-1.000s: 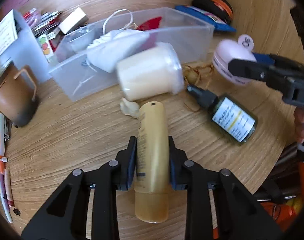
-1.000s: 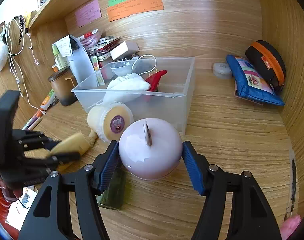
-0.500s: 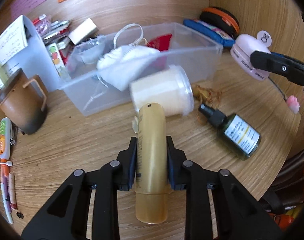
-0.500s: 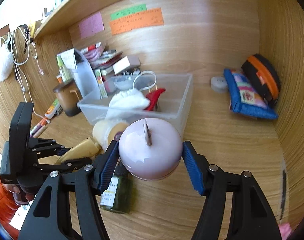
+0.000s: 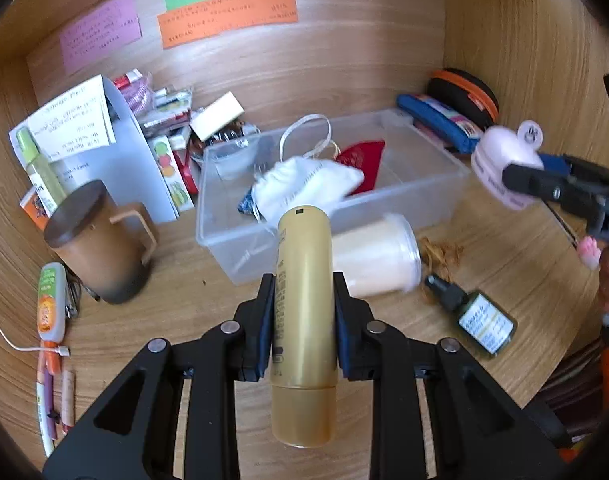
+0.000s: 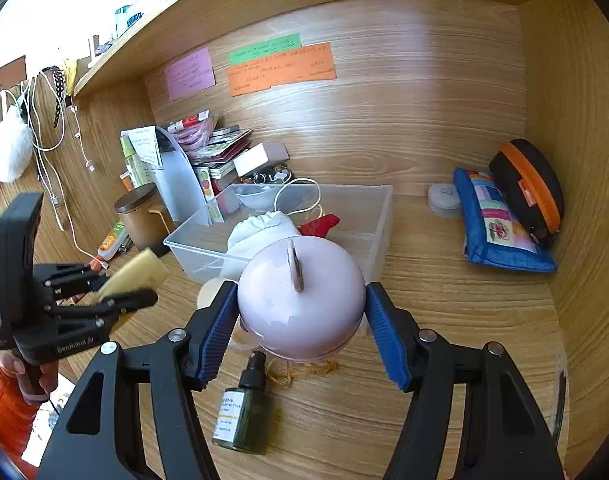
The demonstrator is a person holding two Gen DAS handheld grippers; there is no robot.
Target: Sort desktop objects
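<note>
My left gripper (image 5: pixel 302 312) is shut on a gold tube (image 5: pixel 302 320) and holds it above the desk, in front of the clear plastic bin (image 5: pixel 444 196). My right gripper (image 6: pixel 302 320) is shut on a round pink jar (image 6: pixel 302 300), raised above the desk to the right of the bin (image 6: pixel 380 216). The bin holds a white pouch (image 5: pixel 304 190) and a red item (image 5: pixel 360 160). A cream jar (image 5: pixel 378 256) lies on its side against the bin. A dark green dropper bottle (image 5: pixel 478 320) lies on the desk; it also shows in the right wrist view (image 6: pixel 242 412).
A brown lidded mug (image 5: pixel 96 240), a white file holder (image 5: pixel 116 152) with packets, and pens (image 5: pixel 50 304) stand at the left. A blue pouch (image 6: pixel 496 224), a black-orange case (image 6: pixel 532 192) and a small round tin (image 6: pixel 444 200) sit at the right. Wooden walls enclose the back and right.
Both grippers have lifted higher and tilted up with the gold tube and pink jar still held. More of the back wall and its notes shows now.
</note>
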